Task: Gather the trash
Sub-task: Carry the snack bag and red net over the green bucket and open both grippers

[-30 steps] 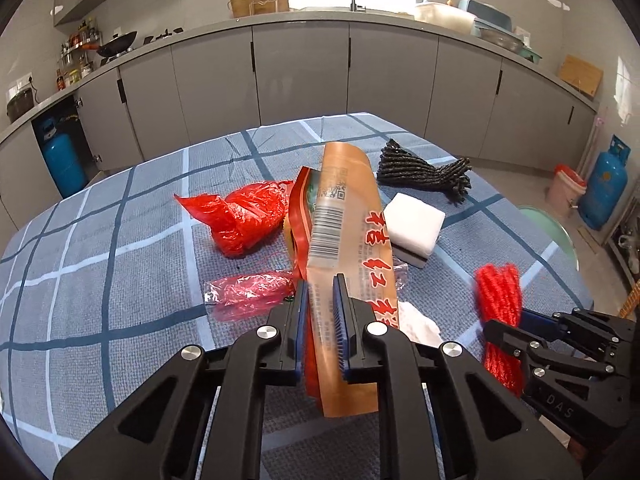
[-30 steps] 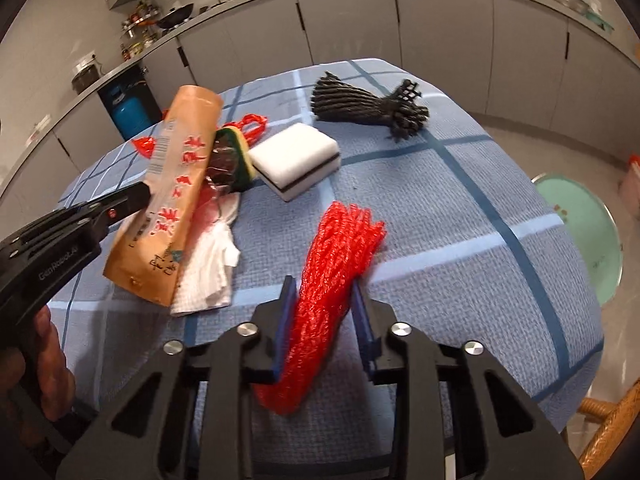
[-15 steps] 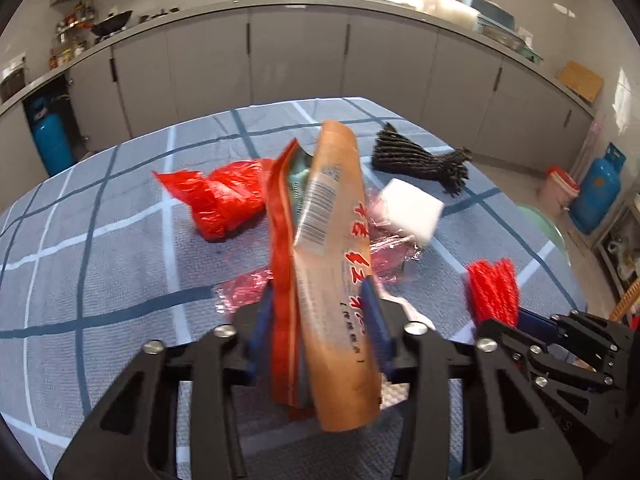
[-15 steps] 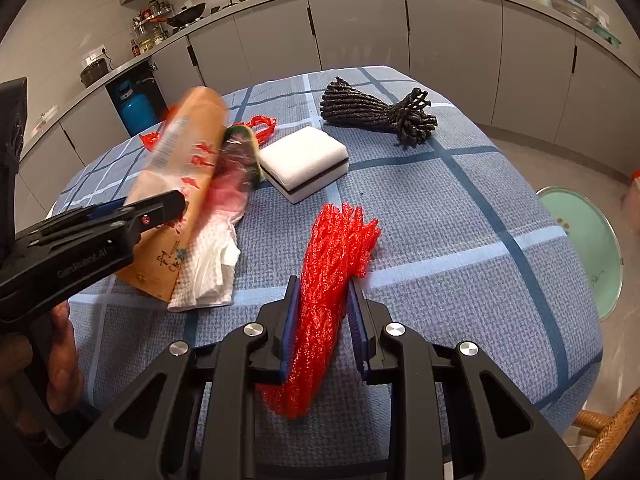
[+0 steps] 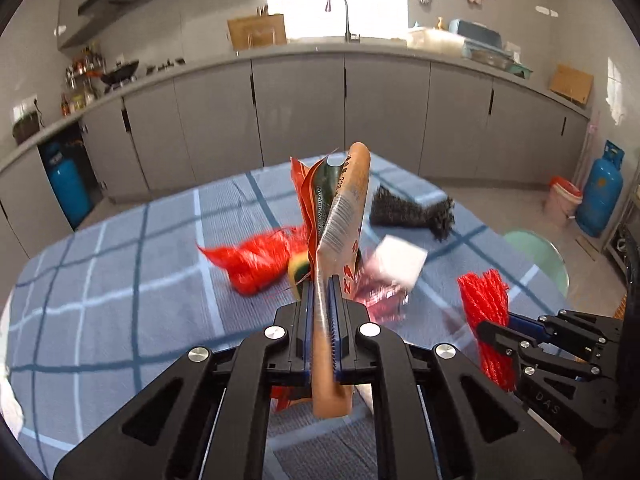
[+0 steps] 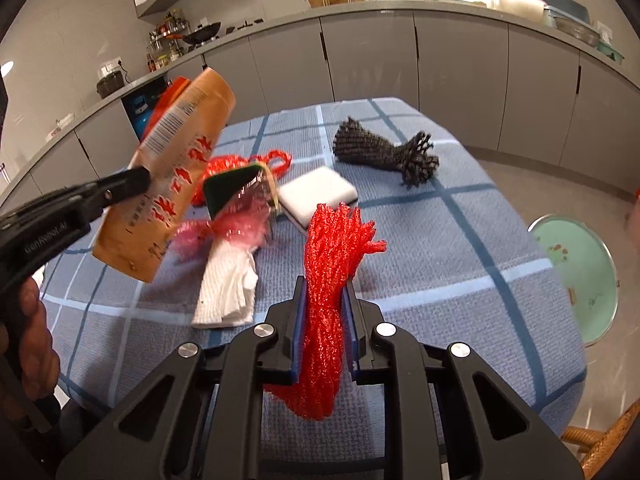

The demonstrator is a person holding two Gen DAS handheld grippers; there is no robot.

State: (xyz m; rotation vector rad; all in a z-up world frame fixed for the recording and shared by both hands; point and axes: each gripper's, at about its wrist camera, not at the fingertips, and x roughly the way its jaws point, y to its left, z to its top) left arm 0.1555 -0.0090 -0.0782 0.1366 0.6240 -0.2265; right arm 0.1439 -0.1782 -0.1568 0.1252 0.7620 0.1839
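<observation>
Left wrist view shows the left claw (image 5: 321,300) clenched on a tan wrapper (image 5: 343,216), held tilted above the checked worktop (image 5: 120,264) with an orange packet (image 5: 305,192) against it. Right wrist view shows the right claw (image 6: 323,300) clamped on a red mesh bundle (image 6: 326,280), its top clear of the cloth. A white sponge (image 6: 320,192), a black mesh bundle (image 6: 380,152) and a white tissue (image 6: 230,292) lie on the worktop.
</observation>
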